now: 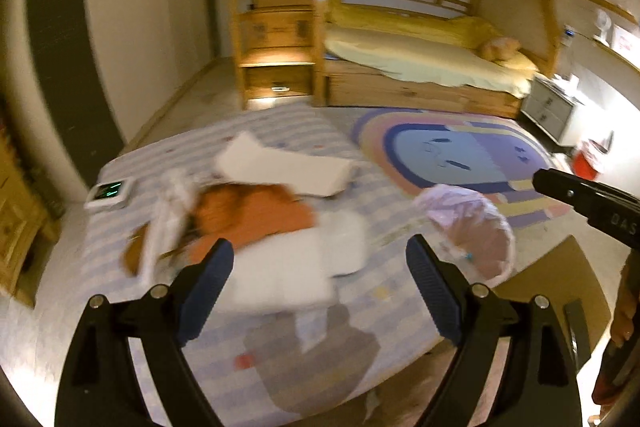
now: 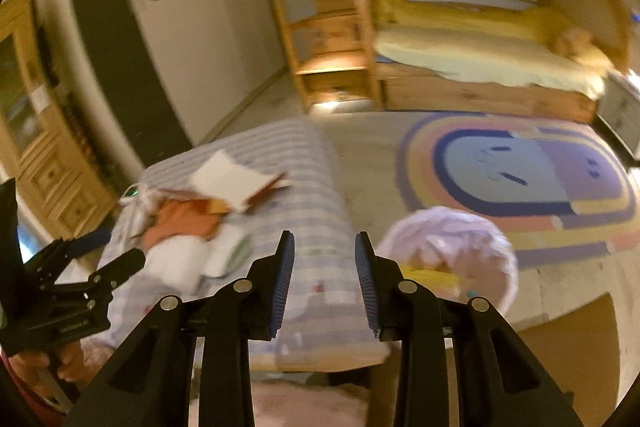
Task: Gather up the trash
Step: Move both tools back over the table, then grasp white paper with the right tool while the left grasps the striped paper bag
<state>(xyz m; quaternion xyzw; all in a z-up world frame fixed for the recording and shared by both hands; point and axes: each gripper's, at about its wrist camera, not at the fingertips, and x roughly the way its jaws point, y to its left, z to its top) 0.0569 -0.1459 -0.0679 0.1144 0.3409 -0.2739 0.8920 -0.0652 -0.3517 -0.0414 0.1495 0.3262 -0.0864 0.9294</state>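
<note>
Two blue-padded fingers of the left tool (image 1: 320,263) fill the near edge of the left wrist view, set wide apart with nothing clamped; the white paper (image 1: 288,275) lies on the surface beyond the gap, and contact cannot be told through the blur. On the striped surface (image 1: 280,131) the trash sits in one loose heap: two or three white sheets, counting the folded one (image 1: 280,167) at 12 o'clock of the heap, one orange piece (image 1: 256,211) in the middle, and one crumpled white strip (image 1: 168,215) at 9 o'clock. One small white device with a green display (image 1: 108,191) rests at 10 o'clock, near the surface's corner. One bin lined with a pale pink bag (image 1: 472,227) stands on the floor at 3 o'clock of the heap, just beside the surface; in the right wrist view something yellow (image 2: 432,277) shows inside it. The right tool (image 2: 325,281) has its fingers partly apart with nothing between them, over the surface's near edge, the bin at its 2 o'clock. One rainbow rug (image 2: 520,179) and one wooden bunk bed (image 2: 480,59) lie well beyond.
</note>
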